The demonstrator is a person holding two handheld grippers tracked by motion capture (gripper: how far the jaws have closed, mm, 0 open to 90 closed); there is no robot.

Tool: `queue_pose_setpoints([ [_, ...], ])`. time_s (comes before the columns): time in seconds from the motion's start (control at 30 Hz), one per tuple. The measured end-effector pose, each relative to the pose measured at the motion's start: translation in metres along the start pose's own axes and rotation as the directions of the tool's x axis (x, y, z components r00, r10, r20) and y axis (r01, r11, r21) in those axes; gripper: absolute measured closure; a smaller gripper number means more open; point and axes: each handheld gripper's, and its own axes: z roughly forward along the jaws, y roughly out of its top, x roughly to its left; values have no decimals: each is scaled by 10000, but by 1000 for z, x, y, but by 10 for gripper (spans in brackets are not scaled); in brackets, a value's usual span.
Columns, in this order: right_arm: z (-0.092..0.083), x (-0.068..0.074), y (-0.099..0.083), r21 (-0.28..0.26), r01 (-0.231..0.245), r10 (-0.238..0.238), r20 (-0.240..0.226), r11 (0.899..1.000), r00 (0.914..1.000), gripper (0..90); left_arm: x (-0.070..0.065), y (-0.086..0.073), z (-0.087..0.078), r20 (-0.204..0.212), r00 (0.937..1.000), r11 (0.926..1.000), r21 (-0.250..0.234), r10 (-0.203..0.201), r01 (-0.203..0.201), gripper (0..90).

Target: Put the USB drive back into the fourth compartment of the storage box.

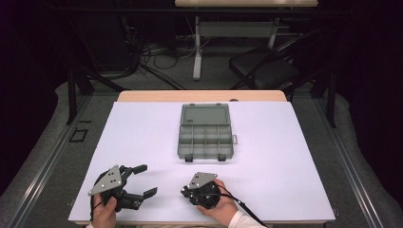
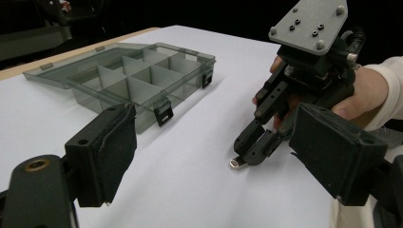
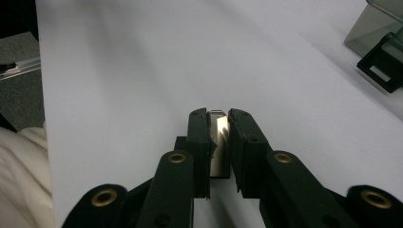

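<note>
While the right gripper pinches a small metal piece by its edges low over the white worktop, well short of the open compartment box, the grip looks thin. Tilting during the carry could let it slip out. The left gripper hangs wide and empty.

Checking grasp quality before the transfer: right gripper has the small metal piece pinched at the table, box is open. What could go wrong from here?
1. The right gripper is shut on the small metal piece by its thin sides; it may twist or slip out on lifting.
2. The organizer box has narrow compartments, so a drop could land in the wrong one.
3. The open left gripper sits close by and may get in the way.
</note>
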Motion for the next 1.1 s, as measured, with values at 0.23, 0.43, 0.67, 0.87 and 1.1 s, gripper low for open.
queue_pose_setpoints([
  [0.23,-4,-2,2,-74,-186,185,-126,9998,9997,794,0,0,0,20,10000,10000,-9,-29,29,158],
  [0.43,-9,-3,3,-223,-247,245,-116,9994,9996,794,0,0,0,19,10000,10000,-13,-36,36,158],
  [0.67,-17,-6,6,-435,-353,351,-52,9984,9994,794,0,0,0,15,10000,10000,-22,-35,35,158],
  [0.87,-25,-10,8,-634,-511,514,33,9967,9987,795,0,0,0,13,10000,10000,-28,-40,40,158],
  [1.1,-31,-13,10,-796,-645,657,119,9947,9978,794,1,0,0,39,10000,10000,-21,-63,63,158],
])
